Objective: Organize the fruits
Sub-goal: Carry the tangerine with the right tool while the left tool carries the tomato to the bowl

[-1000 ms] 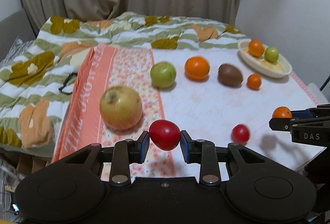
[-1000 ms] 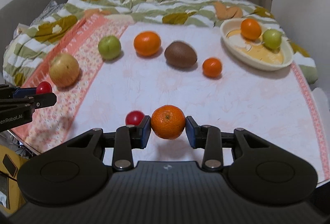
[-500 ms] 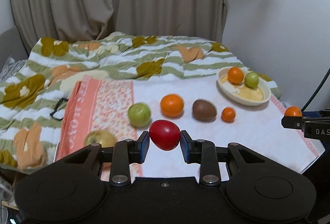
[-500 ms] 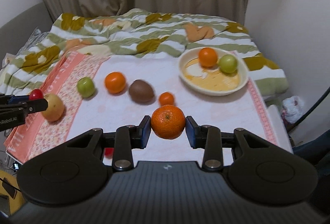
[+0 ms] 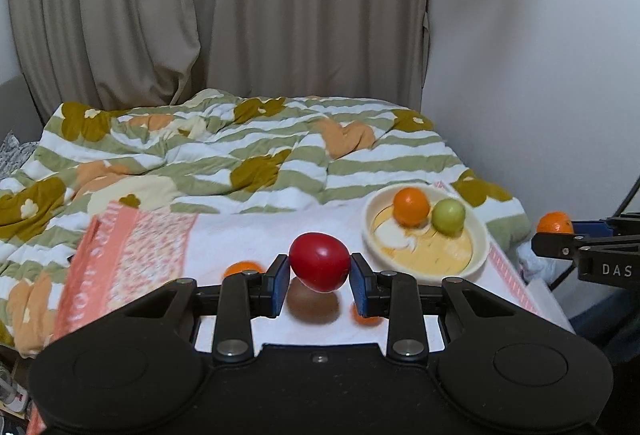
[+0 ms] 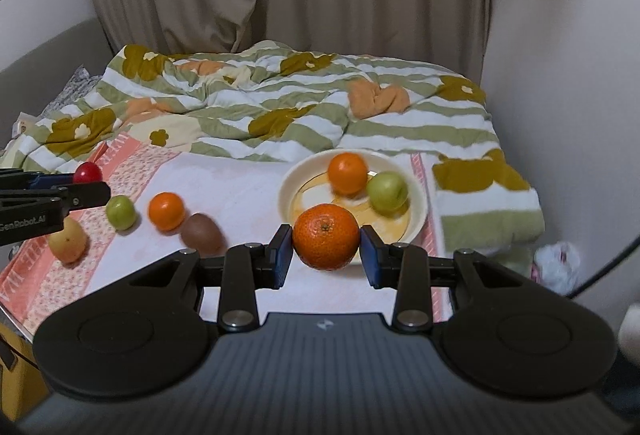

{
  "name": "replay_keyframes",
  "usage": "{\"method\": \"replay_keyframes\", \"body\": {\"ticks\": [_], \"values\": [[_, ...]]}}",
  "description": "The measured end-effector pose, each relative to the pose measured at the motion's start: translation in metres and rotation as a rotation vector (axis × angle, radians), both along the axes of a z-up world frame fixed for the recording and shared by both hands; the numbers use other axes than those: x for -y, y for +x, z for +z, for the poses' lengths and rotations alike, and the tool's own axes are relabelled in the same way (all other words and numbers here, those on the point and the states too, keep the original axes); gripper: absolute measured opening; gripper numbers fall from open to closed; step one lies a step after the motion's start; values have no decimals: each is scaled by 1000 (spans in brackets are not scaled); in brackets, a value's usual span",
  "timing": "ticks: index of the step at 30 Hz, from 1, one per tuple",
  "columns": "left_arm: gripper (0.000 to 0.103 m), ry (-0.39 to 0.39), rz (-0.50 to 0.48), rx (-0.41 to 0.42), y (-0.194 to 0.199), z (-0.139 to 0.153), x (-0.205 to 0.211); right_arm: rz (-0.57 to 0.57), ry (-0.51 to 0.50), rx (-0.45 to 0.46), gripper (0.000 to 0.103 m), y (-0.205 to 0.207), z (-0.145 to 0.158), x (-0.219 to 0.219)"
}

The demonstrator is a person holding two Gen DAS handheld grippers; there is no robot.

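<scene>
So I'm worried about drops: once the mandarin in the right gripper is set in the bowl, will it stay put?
Probably it rolls a little: the mandarin is round, and the bowl looks shallow. Its dished middle and the orange and green fruit should stop it. The right gripper grips only its sides, so release low.

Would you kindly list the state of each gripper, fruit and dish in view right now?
left gripper: shut on the red fruit, held in the air
right gripper: shut on the mandarin, held in the air
plate: holds an orange and a green fruit
kiwi: loose on the cloth
yellow apple: loose on the cloth
</scene>
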State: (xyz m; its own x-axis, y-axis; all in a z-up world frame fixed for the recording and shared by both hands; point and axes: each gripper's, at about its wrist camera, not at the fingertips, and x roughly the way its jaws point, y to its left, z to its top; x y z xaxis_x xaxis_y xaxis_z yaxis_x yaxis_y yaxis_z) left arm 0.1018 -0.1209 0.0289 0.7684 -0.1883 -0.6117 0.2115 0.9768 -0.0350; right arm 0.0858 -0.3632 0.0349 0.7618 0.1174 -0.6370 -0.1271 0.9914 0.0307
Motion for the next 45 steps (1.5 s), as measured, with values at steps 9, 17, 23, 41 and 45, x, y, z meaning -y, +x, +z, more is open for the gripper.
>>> {"method": "replay_keyframes", "body": {"ticks": [9, 17, 23, 41, 45], "values": [[36, -1, 34, -33, 51, -10, 73, 82, 23, -48, 52, 69, -15, 58], [36, 53, -12, -123, 114, -43, 120, 92, 35, -92, 52, 118, -41, 84], [36, 96, -69, -206, 157, -81, 143, 71, 41, -127, 52, 142, -57, 98], [94, 160, -178, -256, 187, -114, 166, 13, 55, -178, 52, 170, -75, 110], [95, 177, -178, -236, 176, -104, 161, 10, 57, -168, 52, 168, -70, 112]]}}
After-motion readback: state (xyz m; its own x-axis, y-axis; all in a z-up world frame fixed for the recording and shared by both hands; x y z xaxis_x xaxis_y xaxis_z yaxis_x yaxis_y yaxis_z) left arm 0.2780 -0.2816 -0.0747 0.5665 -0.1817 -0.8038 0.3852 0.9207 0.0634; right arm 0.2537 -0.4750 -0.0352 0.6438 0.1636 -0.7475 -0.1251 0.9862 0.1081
